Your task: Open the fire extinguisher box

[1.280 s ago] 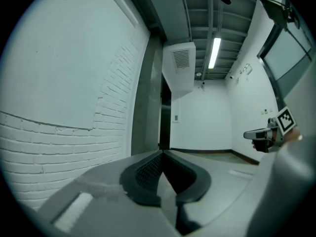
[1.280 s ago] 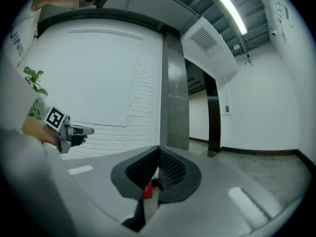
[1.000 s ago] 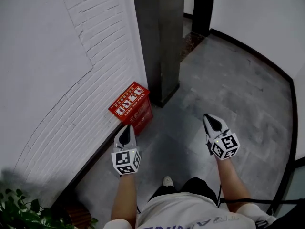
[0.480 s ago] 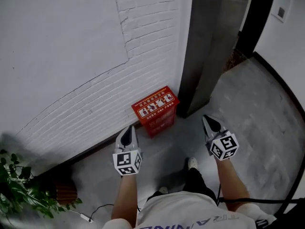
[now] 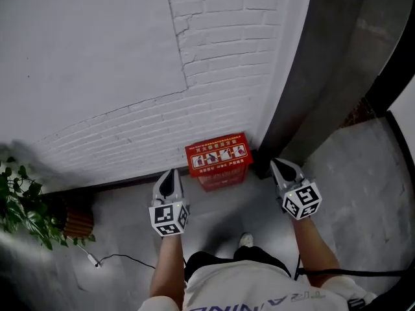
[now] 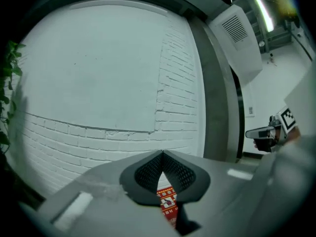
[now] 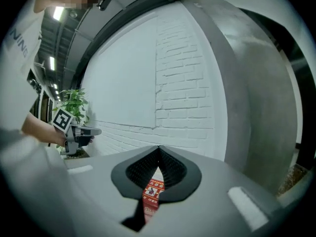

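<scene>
A red fire extinguisher box [image 5: 219, 161] stands on the floor against the white brick wall, lid closed, with pictograms on its top. My left gripper [image 5: 169, 178] hovers just left of it and my right gripper [image 5: 283, 168] just right of it, both held above the floor and apart from the box. Each gripper's jaws meet at the tips with nothing between them. Through the jaws the left gripper view shows a strip of the red box [image 6: 168, 206]; the right gripper view shows the same box [image 7: 152, 192].
A dark grey pillar [image 5: 324, 70] rises right of the box. A potted plant [image 5: 26, 206] and a brown pot [image 5: 76, 220] stand at the left, with a thin cable [image 5: 120, 259] on the grey floor. The person's white shoe [image 5: 246, 240] is below the box.
The head view has swung to face the wall, so the box now sits centred between the two grippers and closer. Both grippers stay shut and level.
</scene>
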The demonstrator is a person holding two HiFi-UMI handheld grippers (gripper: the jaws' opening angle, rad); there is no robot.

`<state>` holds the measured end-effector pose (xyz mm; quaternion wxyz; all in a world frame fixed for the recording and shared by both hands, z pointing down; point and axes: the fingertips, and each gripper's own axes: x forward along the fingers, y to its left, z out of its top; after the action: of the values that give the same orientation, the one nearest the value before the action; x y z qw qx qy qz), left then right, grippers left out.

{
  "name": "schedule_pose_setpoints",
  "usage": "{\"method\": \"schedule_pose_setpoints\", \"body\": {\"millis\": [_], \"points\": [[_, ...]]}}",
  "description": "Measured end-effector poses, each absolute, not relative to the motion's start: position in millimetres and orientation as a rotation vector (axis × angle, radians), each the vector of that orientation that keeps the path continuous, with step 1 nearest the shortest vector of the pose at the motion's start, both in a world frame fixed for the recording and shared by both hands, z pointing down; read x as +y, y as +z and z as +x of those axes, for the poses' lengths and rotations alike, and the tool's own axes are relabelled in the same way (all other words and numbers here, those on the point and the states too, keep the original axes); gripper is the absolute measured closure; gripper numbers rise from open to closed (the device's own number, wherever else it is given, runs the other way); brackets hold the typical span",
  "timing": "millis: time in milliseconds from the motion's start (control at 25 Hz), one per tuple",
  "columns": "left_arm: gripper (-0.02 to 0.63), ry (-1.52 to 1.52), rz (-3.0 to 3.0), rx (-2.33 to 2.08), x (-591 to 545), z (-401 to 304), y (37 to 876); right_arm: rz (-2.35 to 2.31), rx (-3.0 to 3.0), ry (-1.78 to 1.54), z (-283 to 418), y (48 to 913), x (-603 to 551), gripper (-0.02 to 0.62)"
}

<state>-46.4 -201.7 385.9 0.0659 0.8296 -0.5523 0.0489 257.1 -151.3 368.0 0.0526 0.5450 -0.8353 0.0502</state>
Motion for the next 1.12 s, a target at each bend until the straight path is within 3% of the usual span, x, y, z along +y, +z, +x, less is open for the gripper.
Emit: {"method": "schedule_pose_setpoints", "body": {"millis": [520, 1120], "points": [[0.601, 0.244, 2.396, -1.760, -217, -38, 414, 1.467, -2.629, 0.257, 252, 404, -219, 0.589], [0.601, 0.361, 2.336, -1.624, -243, -23, 594, 1.556, -2.539, 0.219, 249, 512, -240, 0.589]]}}
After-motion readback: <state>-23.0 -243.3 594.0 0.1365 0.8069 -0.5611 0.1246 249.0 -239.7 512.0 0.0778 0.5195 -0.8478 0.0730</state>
